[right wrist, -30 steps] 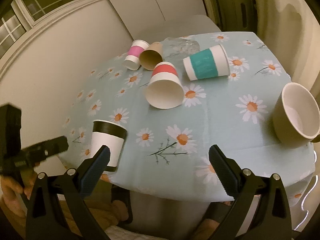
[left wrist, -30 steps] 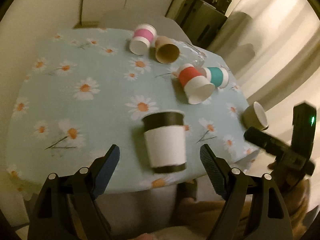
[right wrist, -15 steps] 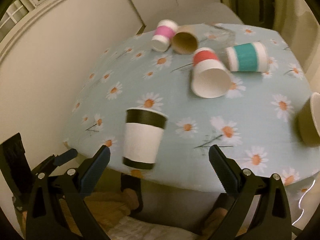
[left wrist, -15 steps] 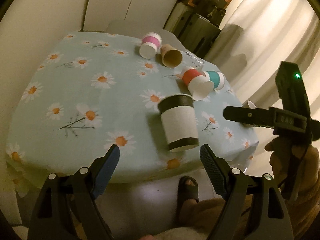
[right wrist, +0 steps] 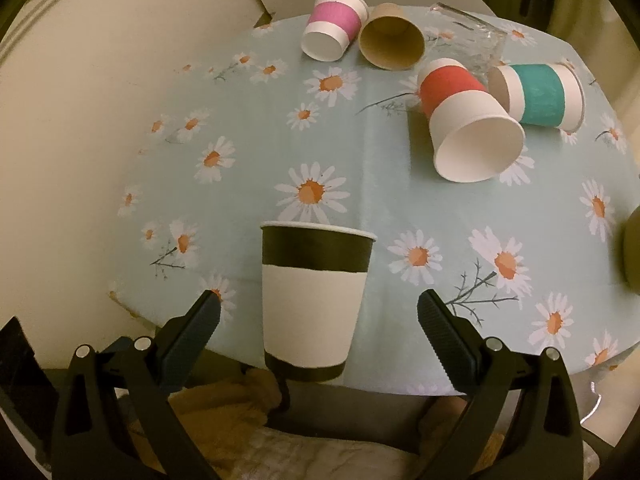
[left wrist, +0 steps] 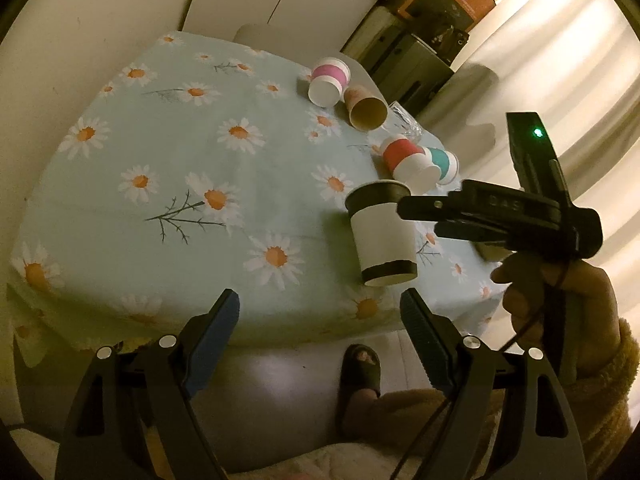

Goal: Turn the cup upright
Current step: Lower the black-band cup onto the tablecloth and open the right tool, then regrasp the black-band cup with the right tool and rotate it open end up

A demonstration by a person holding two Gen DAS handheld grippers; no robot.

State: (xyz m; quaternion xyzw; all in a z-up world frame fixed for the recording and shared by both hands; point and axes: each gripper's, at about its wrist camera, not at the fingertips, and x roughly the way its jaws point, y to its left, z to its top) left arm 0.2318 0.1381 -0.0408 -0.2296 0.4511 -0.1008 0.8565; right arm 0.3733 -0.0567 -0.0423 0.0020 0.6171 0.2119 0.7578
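Your right gripper point(right wrist: 318, 312) and left gripper point(left wrist: 320, 312) both hold released jaws; one black-banded cup point(right wrist: 314, 300) stands upright near you, four paper cups lie toppled far.

Both wrist views near table edge point(left wrist: 280, 320), sharing black-banded cup point(right wrist: 314, 300)

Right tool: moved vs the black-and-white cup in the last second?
Yes. The right tool swung left across the tablecloth; its open fingers now frame the black-and-white cup.

Matt paper cup point(right wrist: 314, 300), printed cloth tablecloth point(right wrist: 248, 208), ribbed rubbery fingers point(right wrist: 440, 328).
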